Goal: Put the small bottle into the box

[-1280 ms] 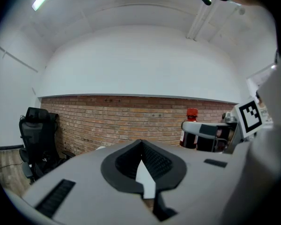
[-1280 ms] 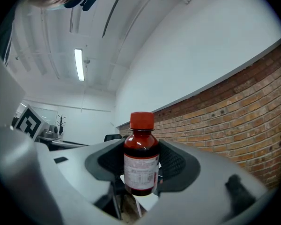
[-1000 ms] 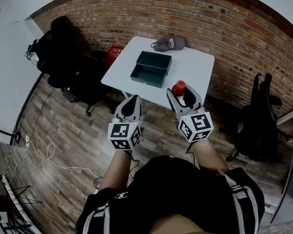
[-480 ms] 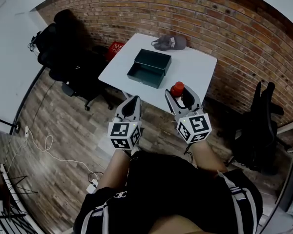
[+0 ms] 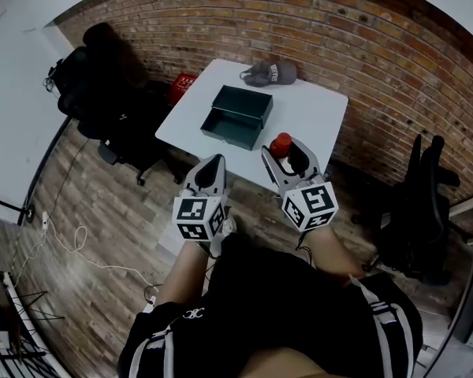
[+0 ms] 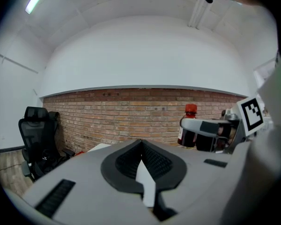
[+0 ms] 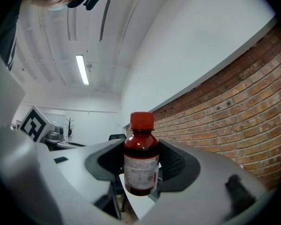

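We've got the right gripper [image 5: 283, 150] clamped on the small bottle [image 7: 141, 159]: dark red, red cap, white label, standing upright between the two jaws. In the head view the bottle hangs over the near edge of the white table [image 5: 319, 109], toward its near right corner, and isn't touching the tabletop as far as we can tell.

Our left gripper [image 5: 213, 165] has its jaws pressed together with nothing in them. It's held off the near edge of the table, over the wooden floor [image 5: 102, 211], beside the right one.

The box [image 5: 238, 116] is dark green and open, and sits on the left half of the table, well apart from the bottle. A grey cap [image 5: 270, 72] lies at the far edge. Past the table there's a brick wall [image 5: 363, 46], with a black office chair [image 5: 102, 93] by the left side and another chair [image 5: 414, 203] off to the right.
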`<state>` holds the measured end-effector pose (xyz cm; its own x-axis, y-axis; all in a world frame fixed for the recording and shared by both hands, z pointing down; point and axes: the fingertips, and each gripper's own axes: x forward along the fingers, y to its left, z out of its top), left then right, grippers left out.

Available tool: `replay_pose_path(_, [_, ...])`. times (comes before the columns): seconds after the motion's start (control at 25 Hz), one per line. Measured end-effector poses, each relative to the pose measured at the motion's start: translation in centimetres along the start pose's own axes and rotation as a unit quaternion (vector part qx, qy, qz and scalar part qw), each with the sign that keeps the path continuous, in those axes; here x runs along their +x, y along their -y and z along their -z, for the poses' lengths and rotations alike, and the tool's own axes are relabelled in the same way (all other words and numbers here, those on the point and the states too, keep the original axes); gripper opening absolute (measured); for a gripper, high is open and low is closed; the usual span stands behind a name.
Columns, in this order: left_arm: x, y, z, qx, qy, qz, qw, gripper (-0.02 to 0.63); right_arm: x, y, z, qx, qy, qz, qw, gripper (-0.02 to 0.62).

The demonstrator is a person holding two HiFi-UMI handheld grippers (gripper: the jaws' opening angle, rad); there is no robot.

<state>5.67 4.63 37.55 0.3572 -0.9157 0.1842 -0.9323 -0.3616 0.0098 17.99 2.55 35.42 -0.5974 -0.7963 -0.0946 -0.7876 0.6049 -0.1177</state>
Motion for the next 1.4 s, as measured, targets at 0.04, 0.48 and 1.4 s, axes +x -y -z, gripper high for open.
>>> replay_pose_path(0.04, [0.3, -0.1, 0.1, -0.002, -0.001, 0.0, 1.0, 0.012, 0.1, 0.1, 0.2, -0.002, -0.002, -0.001, 1.0, 0.222])
replay_pose_path(0.48, [2.8, -2.5, 1.3, -0.017, -0.019, 0.003, 0.9997, 0.013, 3.7, 1.7, 1.1, 0.022, -0.009, 0.005, 1.0, 0.222])
replay_pose_path(1.4, [14.3, -21.6, 0.3, -0.03, -0.033, 0.074, 0.9962, 0.014, 24.9, 1.2, 4.2, -0.01, -0.067, 0.055, 0.996, 0.222])
